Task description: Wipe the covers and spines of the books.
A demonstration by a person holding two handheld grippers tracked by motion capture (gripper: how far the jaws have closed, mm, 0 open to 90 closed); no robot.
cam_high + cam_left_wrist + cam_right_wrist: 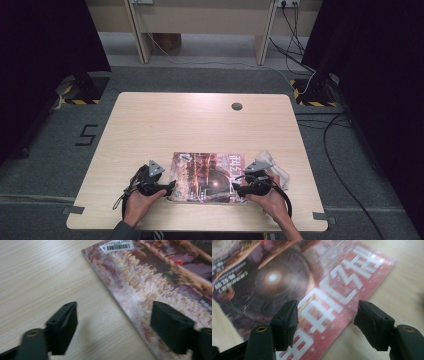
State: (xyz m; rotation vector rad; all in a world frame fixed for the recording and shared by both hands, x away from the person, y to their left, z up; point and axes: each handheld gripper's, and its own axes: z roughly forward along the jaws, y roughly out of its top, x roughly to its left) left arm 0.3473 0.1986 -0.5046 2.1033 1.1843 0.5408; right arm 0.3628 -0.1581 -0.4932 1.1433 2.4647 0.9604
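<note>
A closed magazine (206,177) with a reddish cover and large white characters lies flat near the table's front edge. My left gripper (171,189) hovers open at its left edge; in the left gripper view the magazine's spine edge (117,302) runs between the two jaws, a barcode label (117,246) at its far corner. My right gripper (236,190) is open at the magazine's right side; in the right gripper view its jaws straddle the cover's white lettering (329,307) and the right edge. Neither gripper holds anything.
A crumpled white cloth (274,165) lies just right of the magazine, behind my right hand. A round cable hole (237,106) sits near the table's far edge. Bare wood table (200,125) stretches beyond the magazine. Cables run on the floor at right.
</note>
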